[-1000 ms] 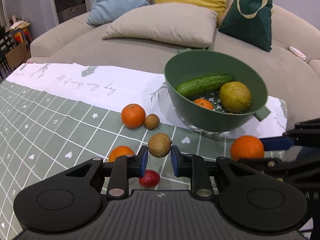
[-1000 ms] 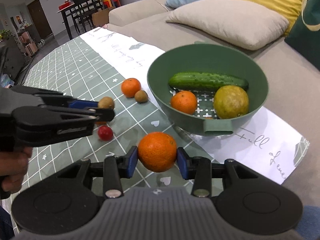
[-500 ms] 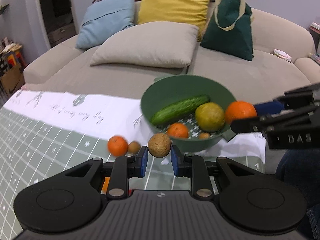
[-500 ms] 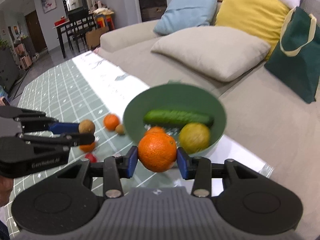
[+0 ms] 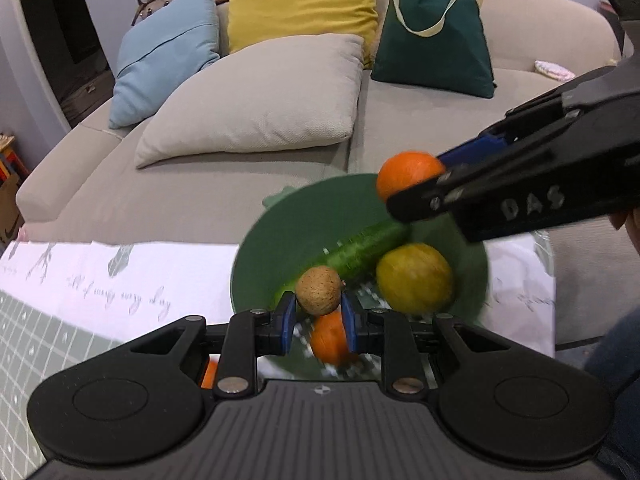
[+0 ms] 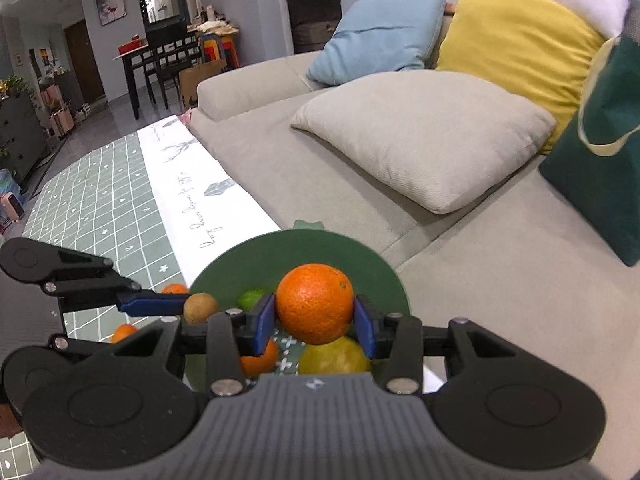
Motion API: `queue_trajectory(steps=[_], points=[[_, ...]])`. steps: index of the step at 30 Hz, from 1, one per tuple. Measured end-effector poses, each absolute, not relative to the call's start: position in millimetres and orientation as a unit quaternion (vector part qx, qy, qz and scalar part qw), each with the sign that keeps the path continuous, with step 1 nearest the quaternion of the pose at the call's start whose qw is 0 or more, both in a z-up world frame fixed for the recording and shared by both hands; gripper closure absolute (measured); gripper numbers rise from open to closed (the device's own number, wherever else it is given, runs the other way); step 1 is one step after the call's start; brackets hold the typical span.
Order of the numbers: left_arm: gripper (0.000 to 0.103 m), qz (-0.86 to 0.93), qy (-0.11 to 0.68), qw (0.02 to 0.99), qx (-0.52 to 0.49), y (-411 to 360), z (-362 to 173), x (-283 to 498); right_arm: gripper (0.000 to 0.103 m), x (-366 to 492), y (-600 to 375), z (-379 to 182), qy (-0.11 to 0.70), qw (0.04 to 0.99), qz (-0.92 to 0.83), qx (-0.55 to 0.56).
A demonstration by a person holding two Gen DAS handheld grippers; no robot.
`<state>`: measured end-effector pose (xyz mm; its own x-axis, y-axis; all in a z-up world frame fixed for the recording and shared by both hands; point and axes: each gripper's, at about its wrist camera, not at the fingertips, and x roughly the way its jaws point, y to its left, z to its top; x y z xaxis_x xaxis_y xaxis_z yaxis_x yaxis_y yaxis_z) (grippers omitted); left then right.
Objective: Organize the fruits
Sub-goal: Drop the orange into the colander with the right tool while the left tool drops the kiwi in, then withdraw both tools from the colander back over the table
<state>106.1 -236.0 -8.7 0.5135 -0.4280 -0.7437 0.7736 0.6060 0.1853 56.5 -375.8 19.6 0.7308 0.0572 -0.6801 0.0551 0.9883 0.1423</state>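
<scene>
My left gripper (image 5: 318, 317) is shut on a small round brown fruit (image 5: 319, 290) and holds it above the near left rim of the green bowl (image 5: 256, 264). My right gripper (image 6: 315, 323) is shut on a large orange (image 6: 315, 303) above the same bowl (image 6: 360, 256); the orange also shows in the left wrist view (image 5: 406, 174). The bowl holds a cucumber (image 5: 360, 250), a yellow-green citrus (image 5: 414, 278) and a small orange (image 5: 328, 338). The brown fruit also shows in the right wrist view (image 6: 200, 307).
The bowl stands at the table's far edge on a white runner (image 5: 120, 280), right against a beige sofa (image 5: 200, 196) with cushions and a green tote bag (image 5: 434, 28). Two oranges (image 6: 123, 331) lie on the green checked cloth (image 6: 100, 216) left of the bowl.
Both grippers have risen and moved forward with their fruits, from in front of the bowl to above it. The bowl now sits low and close in both views.
</scene>
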Motion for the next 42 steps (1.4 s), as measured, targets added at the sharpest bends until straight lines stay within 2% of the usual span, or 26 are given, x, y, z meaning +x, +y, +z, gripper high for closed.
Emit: queue_trajectory(steps=[6, 16, 17, 18, 19, 21, 28, 42], points=[[0.076, -0.361, 0.333, 0.825, 0.278, -257.6, -16.6, 138.8, 0.064, 102.5, -385.5, -2.9, 0.391, 0.919, 0.014, 0.050], [0.072, -0.356, 0.337, 0.812, 0.317, -274.2, -39.9, 158.2, 0.064, 141.8, -395.5, -36.5, 0.425, 0.902, 0.020, 0.077], [0.071, -0.355, 0.336, 0.813, 0.317, -274.3, -40.6, 158.6, 0.063, 142.9, -395.1, -38.1, 0.426, 0.901, 0.020, 0.076], [0.062, -0.355, 0.336, 0.812, 0.317, -274.2, -41.4, 158.2, 0.063, 143.5, -394.4, -39.8, 0.428, 0.901, 0.020, 0.074], [0.050, -0.355, 0.336, 0.813, 0.317, -273.8, -41.7, 157.5, 0.063, 143.4, -393.3, -40.8, 0.428, 0.901, 0.018, 0.071], [0.039, -0.354, 0.329, 0.816, 0.317, -272.6, -40.6, 154.8, 0.052, 141.2, -392.0, -40.4, 0.424, 0.903, 0.016, 0.068], [0.039, -0.347, 0.326, 0.834, 0.279, -237.8, -21.2, 135.9, 0.051, 117.1, -394.4, -22.9, 0.401, 0.912, 0.008, 0.088], [0.036, -0.265, 0.371, 0.876, 0.159, -91.8, -5.6, 69.7, 0.051, 38.7, -322.9, 16.5, 0.363, 0.926, 0.032, 0.096]])
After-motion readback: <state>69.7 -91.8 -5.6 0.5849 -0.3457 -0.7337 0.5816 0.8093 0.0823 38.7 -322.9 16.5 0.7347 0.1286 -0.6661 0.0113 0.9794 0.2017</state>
